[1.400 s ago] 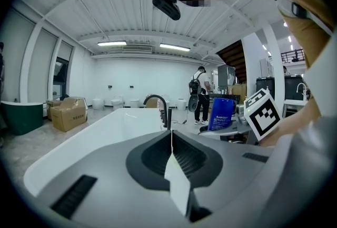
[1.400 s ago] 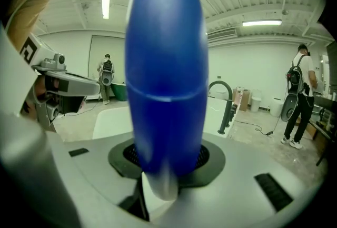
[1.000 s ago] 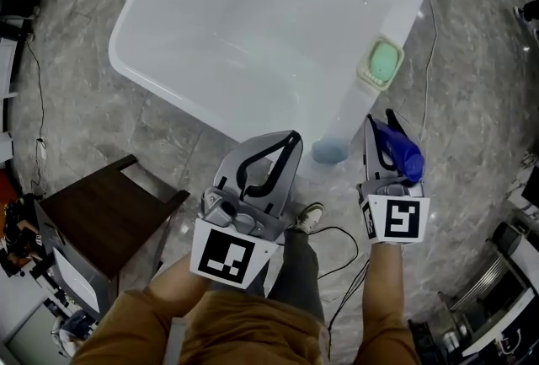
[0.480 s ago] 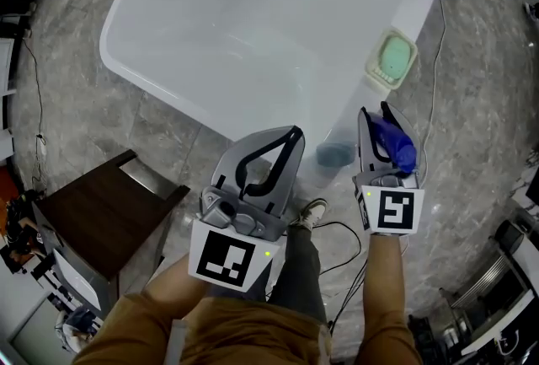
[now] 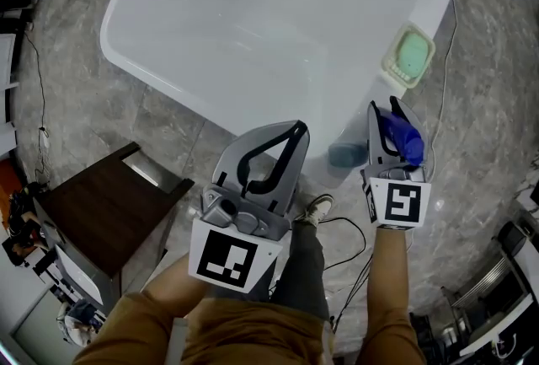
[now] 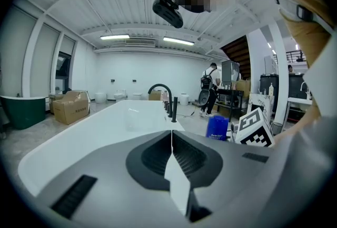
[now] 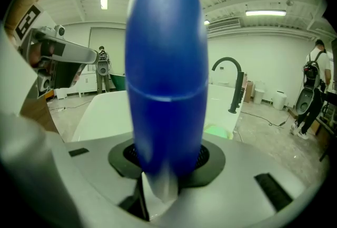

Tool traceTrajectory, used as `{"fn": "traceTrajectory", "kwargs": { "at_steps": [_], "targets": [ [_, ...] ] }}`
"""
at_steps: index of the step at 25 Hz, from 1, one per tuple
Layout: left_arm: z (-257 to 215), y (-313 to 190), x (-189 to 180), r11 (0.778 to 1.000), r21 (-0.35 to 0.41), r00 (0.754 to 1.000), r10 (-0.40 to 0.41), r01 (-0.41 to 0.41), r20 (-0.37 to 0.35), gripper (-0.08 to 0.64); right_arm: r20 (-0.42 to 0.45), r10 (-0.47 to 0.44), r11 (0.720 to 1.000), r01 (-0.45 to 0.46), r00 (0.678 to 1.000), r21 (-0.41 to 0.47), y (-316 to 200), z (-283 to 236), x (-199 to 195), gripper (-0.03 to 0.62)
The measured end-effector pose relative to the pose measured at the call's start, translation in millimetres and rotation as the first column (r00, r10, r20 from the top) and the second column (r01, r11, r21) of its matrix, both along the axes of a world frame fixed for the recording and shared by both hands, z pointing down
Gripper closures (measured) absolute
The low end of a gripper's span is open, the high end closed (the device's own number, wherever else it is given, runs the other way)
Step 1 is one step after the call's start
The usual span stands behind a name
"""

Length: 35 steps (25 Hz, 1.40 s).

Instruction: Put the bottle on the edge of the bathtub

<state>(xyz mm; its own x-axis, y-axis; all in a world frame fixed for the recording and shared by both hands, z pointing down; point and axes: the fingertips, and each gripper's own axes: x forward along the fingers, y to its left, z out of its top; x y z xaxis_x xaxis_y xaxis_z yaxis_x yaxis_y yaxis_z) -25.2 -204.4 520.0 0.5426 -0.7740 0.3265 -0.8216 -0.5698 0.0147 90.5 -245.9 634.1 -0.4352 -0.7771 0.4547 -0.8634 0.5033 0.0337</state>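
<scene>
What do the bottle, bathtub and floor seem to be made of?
Bottle: likely plastic, smooth opaque blue with soft sheen.
Bathtub: glossy white, acrylic or enamel by its highlights.
Floor: grey veined stone or stone-look tile, seams visible.

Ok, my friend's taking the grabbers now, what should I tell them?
Left gripper: fingers shut, nothing in them.
Right gripper: shut on the blue bottle, held just outside the bathtub, near the soap dish.
Done: bottle is picked up.
Left: set it on the tub's edge, open the fingers, pull away.
</scene>
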Motion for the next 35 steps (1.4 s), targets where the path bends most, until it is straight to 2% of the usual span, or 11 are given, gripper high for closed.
{"fn": "traceTrajectory", "kwargs": {
  "at_steps": [10,27,35],
  "targets": [
    [6.1,-1.6,-10.1,1.000,-0.008,1.000,-0.007,0.007,-0.001,0.549,-0.011,-0.001,1.000,0.001,1.000,0.003,-3.3,8.5,-7.9,0.454],
    [9.5,0.9,-7.4,1.000,-0.015,1.000,-0.004,0.004,-0.008,0.549,-0.018,0.023,0.999,-0.023,1.000,0.030,-4.0,8.4,-4.8,0.453],
    [11.9,2.5,-7.0,1.000,-0.021,1.000,-0.002,0.002,-0.005,0.549,-0.029,0.008,0.999,-0.007,1.000,0.037,-1.2,8.0,-5.1,0.449]
  ]
}}
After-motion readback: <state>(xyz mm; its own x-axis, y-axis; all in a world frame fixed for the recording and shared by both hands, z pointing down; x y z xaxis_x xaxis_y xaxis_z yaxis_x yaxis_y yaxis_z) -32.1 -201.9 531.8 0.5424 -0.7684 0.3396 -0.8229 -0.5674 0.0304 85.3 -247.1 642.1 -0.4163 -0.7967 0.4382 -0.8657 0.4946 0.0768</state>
